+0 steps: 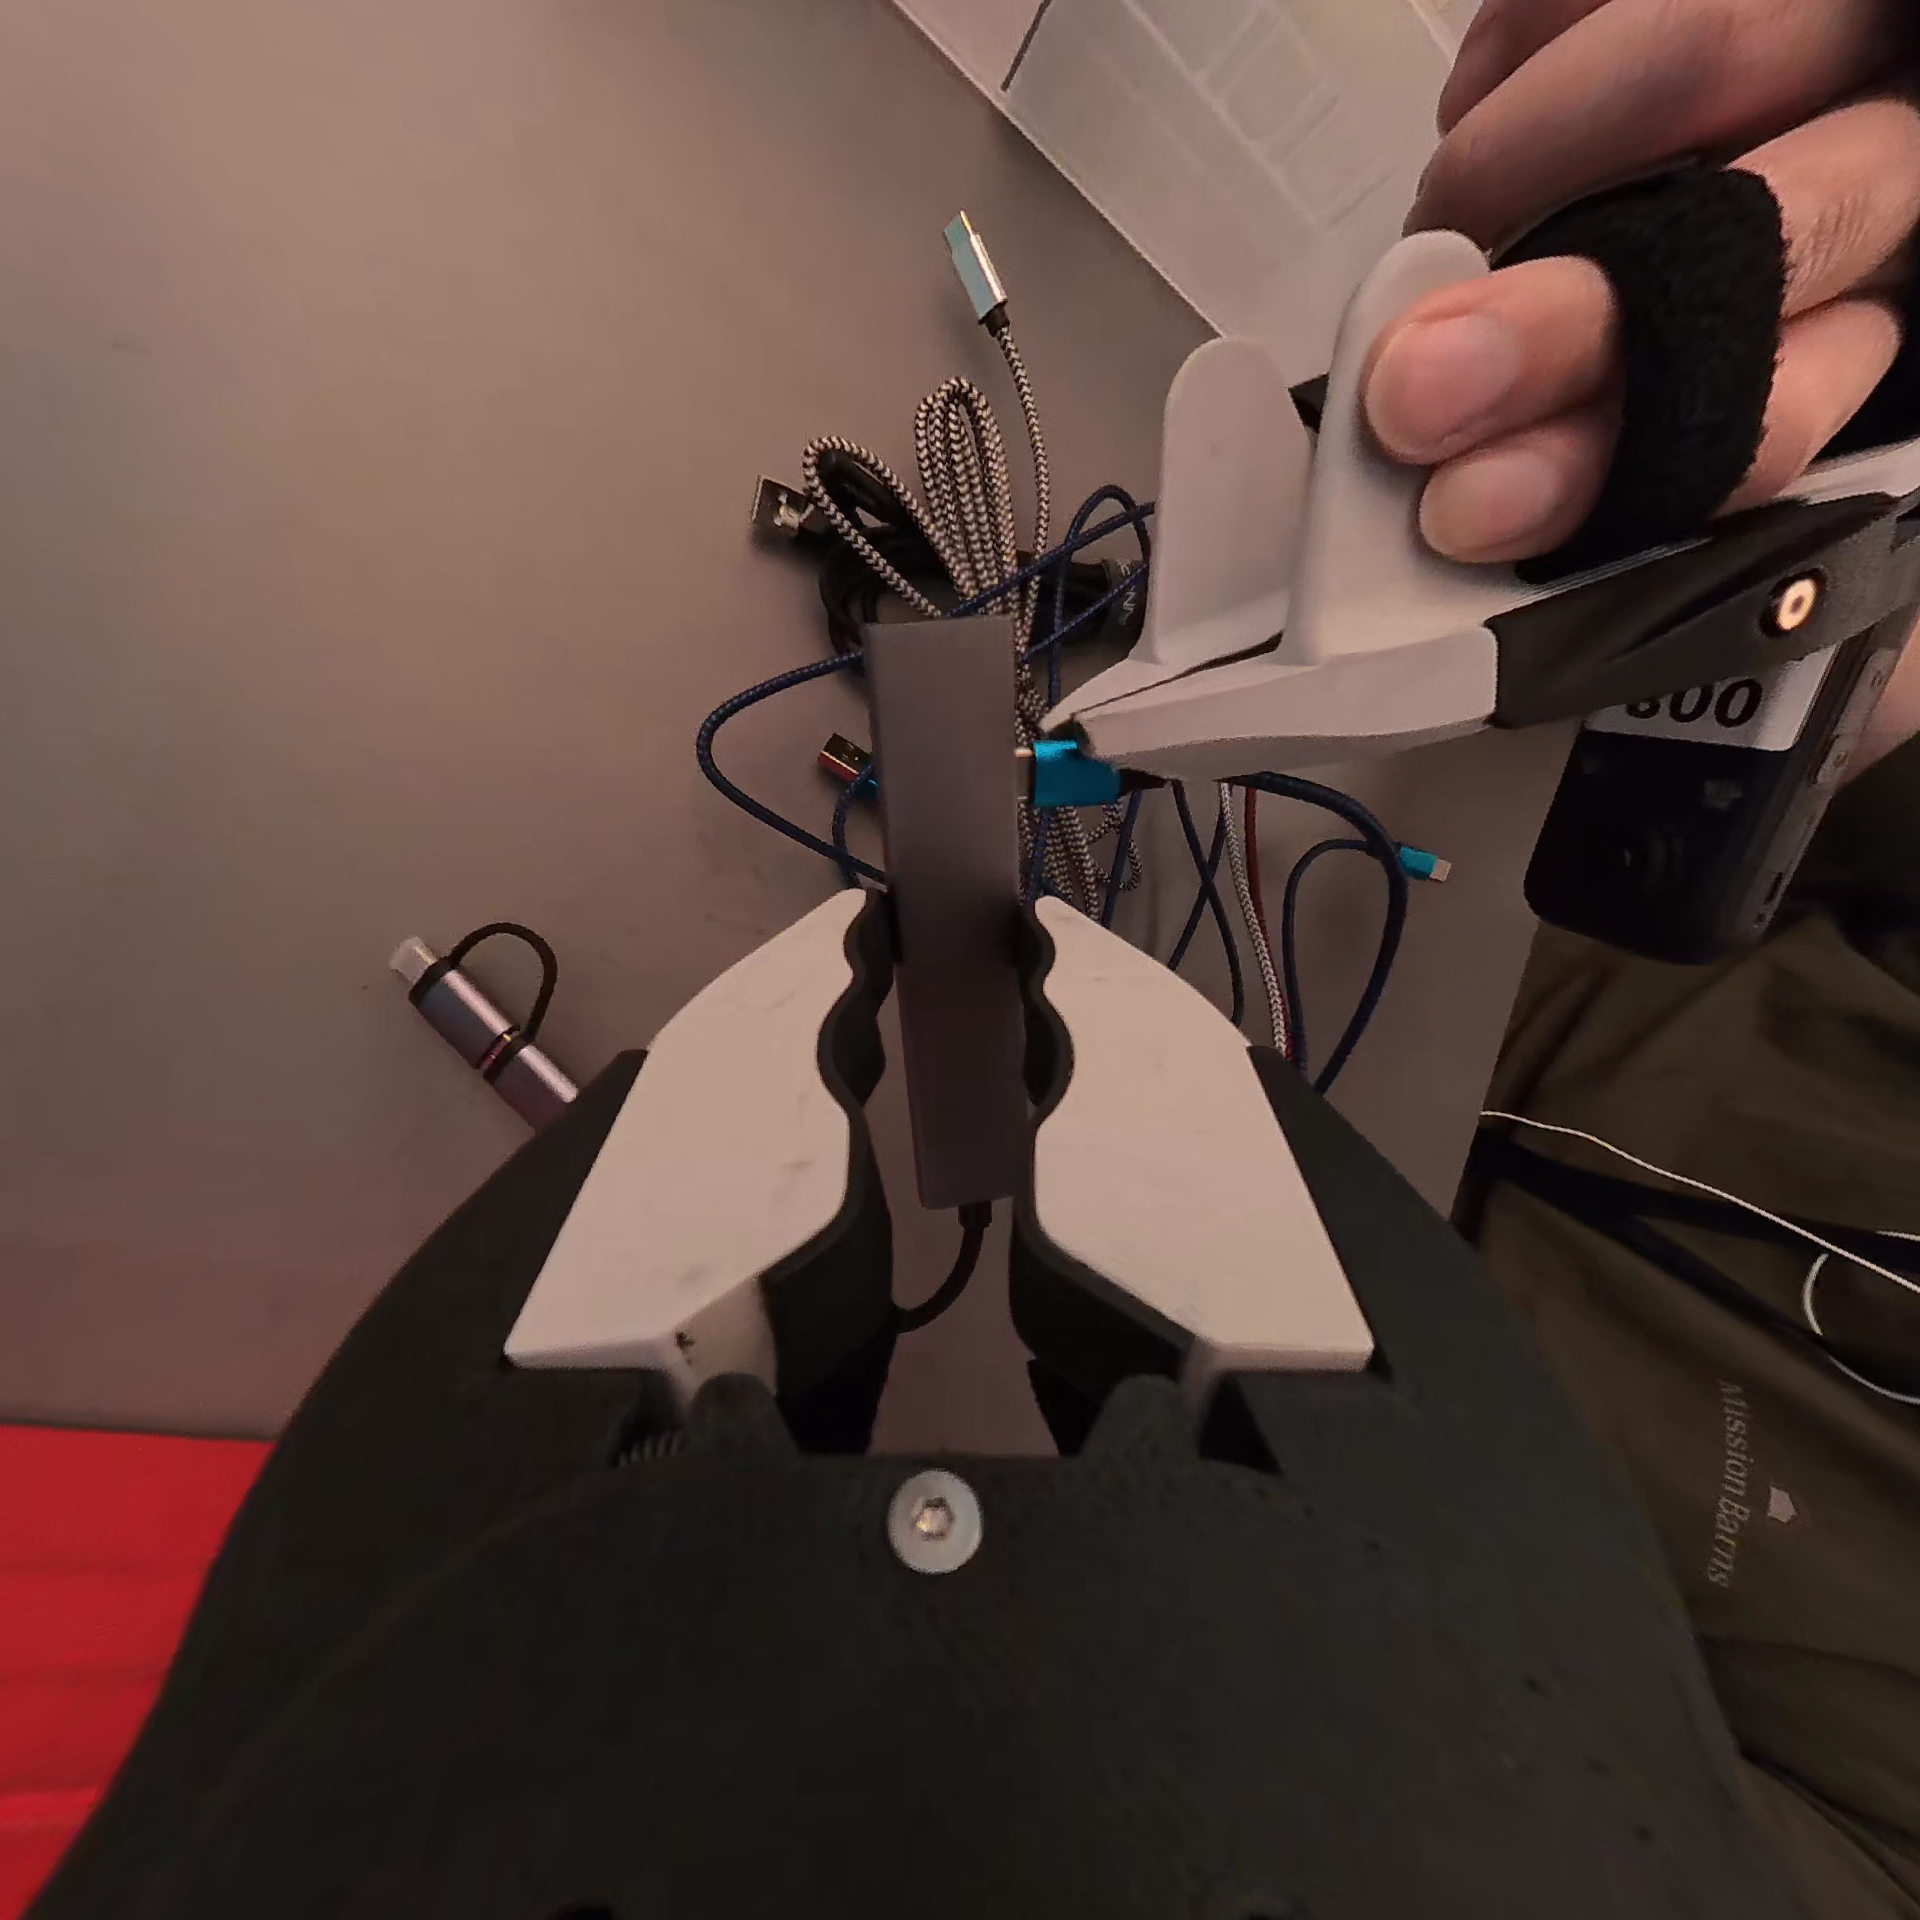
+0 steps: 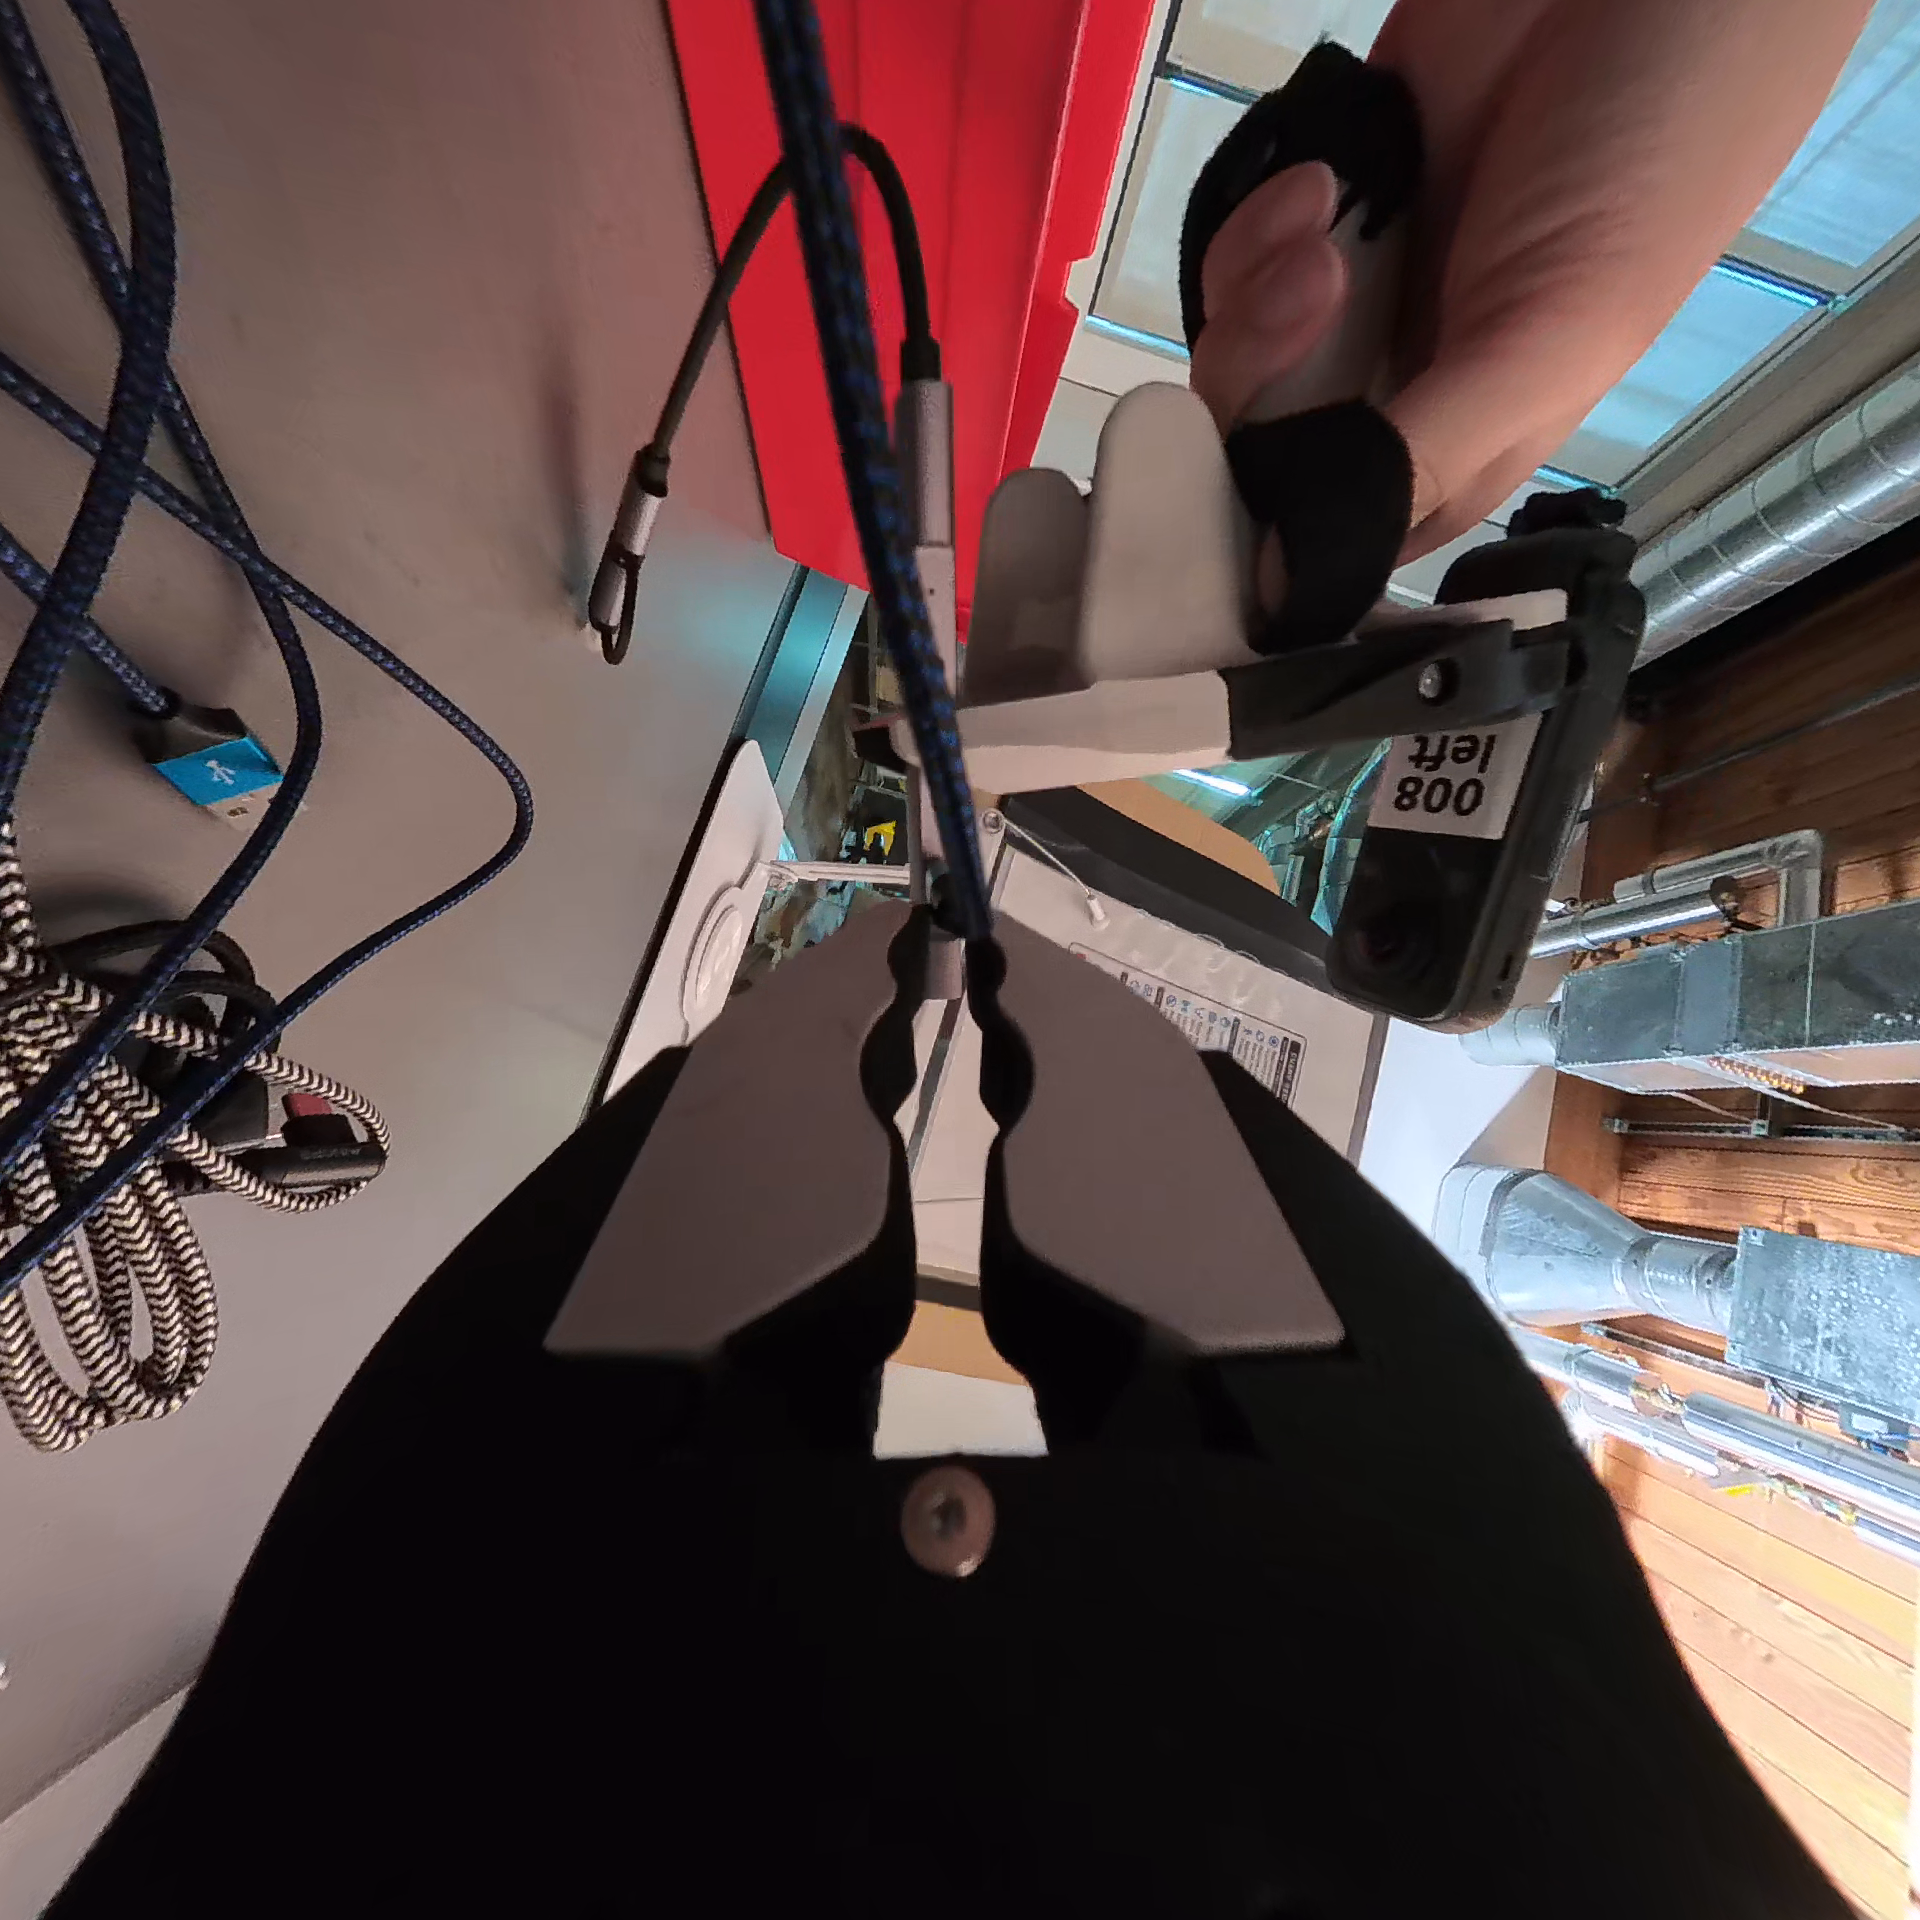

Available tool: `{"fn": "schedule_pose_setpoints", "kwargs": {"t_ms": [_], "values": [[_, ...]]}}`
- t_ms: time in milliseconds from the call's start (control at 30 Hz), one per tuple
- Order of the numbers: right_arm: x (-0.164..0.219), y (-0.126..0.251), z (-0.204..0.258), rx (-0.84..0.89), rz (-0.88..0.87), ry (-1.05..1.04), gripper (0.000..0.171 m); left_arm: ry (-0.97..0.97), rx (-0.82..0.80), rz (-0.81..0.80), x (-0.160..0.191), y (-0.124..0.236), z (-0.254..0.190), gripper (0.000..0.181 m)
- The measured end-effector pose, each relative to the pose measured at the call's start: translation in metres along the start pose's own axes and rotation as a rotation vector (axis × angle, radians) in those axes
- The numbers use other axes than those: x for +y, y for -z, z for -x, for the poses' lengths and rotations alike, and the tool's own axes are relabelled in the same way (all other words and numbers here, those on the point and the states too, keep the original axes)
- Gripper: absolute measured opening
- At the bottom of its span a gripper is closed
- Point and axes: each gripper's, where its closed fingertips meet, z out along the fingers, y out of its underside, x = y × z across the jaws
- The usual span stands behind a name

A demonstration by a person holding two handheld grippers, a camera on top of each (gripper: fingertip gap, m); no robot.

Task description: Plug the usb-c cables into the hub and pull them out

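Hub (image 1: 951, 914): a slim grey bar held above the grey table (image 1: 364, 520), its long axis running away from the left wrist camera, far end tilted slightly left. Its own black lead leaves the near end and drops between the fingers.
Left gripper (image 1: 954, 935): jaws narrowed onto the hub's two long sides, gripping it around the middle.
Blue plug (image 1: 1075, 779): a USB-C connector lying crosswise to the hub, its metal tip meeting the hub's right edge; how deep it sits cannot be told.
Right gripper (image 1: 1081, 743): comes in from the right, fingertips pinched on the blue plug; in its own view the jaws (image 2: 940, 961) stand nearly together around a small grey piece, with the dark blue braided cable (image 2: 883, 468) running up and away from the tips.
Spare cables (image 1: 987, 499): a loose tangle of striped, blue and black leads on the table beyond the hub.
Adapter (image 1: 488, 1023): a grey plug with a black loop, lying on the table left of the left gripper.
Containers: none can be made out in either view.
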Motion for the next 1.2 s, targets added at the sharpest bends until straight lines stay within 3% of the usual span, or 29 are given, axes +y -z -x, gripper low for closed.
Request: {"fn": "schedule_pose_setpoints", "kwargs": {"t_ms": [300, 400, 467, 567, 633, 833, 933, 1200], "values": [[0.028, 0.0, -0.006, -0.005, 0.13, -0.14, 0.007, 0.056, -0.016, -0.059, -0.006, 0.008, 0.01, 0.022], [0.05, 0.004, -0.022, 0.044, 0.183, -0.444, 0.008, 0.072, -0.035, -0.09, -0.009, 0.013, 0.013, 0.022], [0.058, 0.006, -0.038, 0.081, 0.177, -0.733, 0.018, 0.087, -0.049, -0.112, -0.011, 0.016, 0.016, 0.022], [0.049, 0.008, -0.061, 0.086, 0.076, -1.156, 0.039, 0.107, -0.092, -0.133, -0.013, 0.019, 0.024, 0.022], [0.036, 0.005, -0.067, 0.072, 0.028, -1.304, 0.046, 0.118, -0.106, -0.148, -0.015, 0.022, 0.026, 0.022], [0.026, -0.011, -0.039, 0.012, 0.189, -1.281, 0.044, 0.144, -0.153, -0.171, -0.015, 0.028, 0.031, 0.022], [0.023, -0.013, -0.037, 0.005, 0.19, -1.349, 0.034, 0.151, -0.182, -0.17, -0.016, 0.028, 0.033, 0.022], [0.026, -0.016, -0.023, -0.102, 0.224, -1.512, 0.034, 0.128, -0.299, -0.145, -0.019, 0.022, 0.034, 0.022]]}}
